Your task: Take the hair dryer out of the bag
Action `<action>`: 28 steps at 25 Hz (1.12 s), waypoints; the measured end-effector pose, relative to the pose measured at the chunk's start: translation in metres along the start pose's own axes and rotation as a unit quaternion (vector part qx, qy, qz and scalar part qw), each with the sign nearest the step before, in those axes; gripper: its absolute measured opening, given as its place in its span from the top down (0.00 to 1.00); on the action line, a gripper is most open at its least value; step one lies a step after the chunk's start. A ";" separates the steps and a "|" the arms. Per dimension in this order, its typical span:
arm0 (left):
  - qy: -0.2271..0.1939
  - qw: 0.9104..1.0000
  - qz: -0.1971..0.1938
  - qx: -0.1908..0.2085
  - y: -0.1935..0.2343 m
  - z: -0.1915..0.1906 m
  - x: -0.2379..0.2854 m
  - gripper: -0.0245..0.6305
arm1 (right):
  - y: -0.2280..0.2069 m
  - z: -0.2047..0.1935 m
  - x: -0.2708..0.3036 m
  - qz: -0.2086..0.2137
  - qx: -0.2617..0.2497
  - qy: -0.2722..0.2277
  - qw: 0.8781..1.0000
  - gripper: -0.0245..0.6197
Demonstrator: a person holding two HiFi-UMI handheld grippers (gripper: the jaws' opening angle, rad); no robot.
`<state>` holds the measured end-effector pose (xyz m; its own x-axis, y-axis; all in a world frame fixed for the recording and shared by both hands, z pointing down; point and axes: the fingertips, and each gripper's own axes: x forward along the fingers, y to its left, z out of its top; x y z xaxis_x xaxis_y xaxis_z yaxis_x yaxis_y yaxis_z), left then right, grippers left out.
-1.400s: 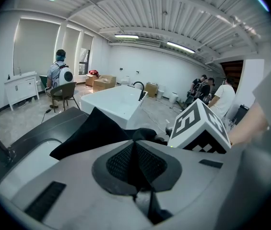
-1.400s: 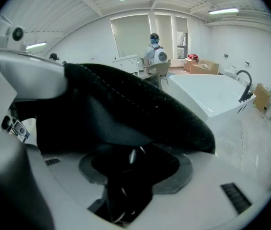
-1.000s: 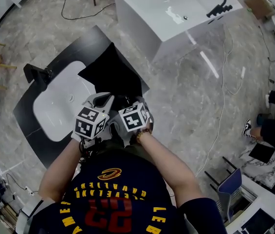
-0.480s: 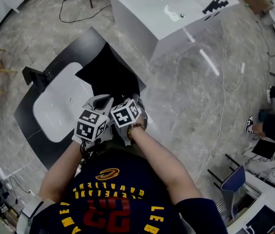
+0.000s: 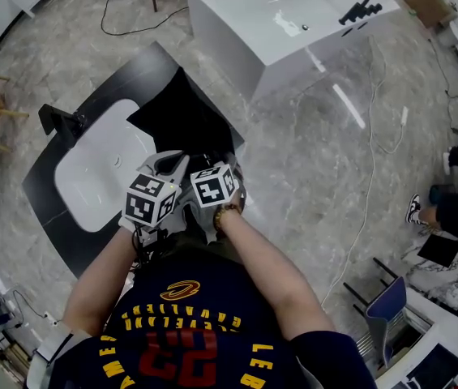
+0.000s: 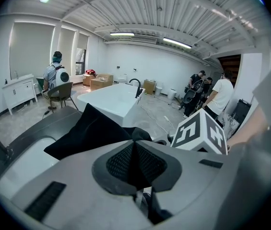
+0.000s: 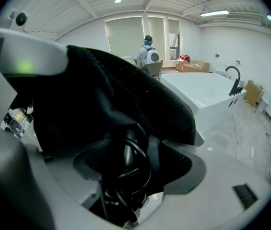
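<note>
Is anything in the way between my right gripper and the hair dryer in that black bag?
Yes. The black bag drapes over the right gripper, whose jaws have just been opening. A coiled black cord sits between them, not clamped. The dryer's body is hidden under the cloth.

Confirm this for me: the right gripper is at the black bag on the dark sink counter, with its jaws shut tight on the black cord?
Not quite. The right gripper view shows the right gripper with its jaws wide apart: they have just been opening, and the coiled black cord sits between them, not clamped. The rest holds: it is at the black bag on the dark sink counter.
</note>
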<state>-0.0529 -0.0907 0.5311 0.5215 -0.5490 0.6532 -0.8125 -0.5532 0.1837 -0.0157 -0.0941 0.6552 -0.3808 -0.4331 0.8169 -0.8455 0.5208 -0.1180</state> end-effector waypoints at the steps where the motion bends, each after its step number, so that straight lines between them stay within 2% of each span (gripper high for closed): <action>1: 0.000 1.000 0.000 0.000 0.000 -0.001 0.000 0.94 | 0.001 0.001 0.002 0.003 -0.005 0.004 1.000 0.50; 6: 0.001 1.000 0.004 0.000 0.000 -0.002 0.000 0.94 | 0.013 0.004 0.009 0.014 -0.051 0.027 0.998 0.50; 10: 0.001 1.000 0.005 -0.002 0.002 -0.002 -0.002 0.94 | 0.010 0.007 0.007 0.015 -0.036 0.023 0.999 0.50; 12: 0.000 1.000 0.005 -0.003 0.002 -0.001 -0.003 0.94 | 0.010 0.009 0.003 0.027 -0.026 0.016 0.999 0.57; 18: 0.000 1.000 0.002 -0.005 0.002 -0.003 -0.002 0.94 | 0.012 0.009 0.005 0.019 -0.051 0.025 0.998 0.56; 25: 0.002 1.000 0.006 -0.008 0.007 -0.004 -0.003 0.94 | 0.010 0.012 0.008 0.023 -0.037 0.020 0.999 0.58; 28: -0.002 1.000 0.008 -0.007 0.010 -0.001 -0.004 0.94 | 0.005 0.014 -0.002 0.010 -0.037 0.013 0.999 0.59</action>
<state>-0.0635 -0.0933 0.5305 0.5097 -0.5592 0.6538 -0.8241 -0.5356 0.1844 -0.0245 -0.1005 0.6448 -0.3865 -0.4031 0.8296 -0.8070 0.5832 -0.0926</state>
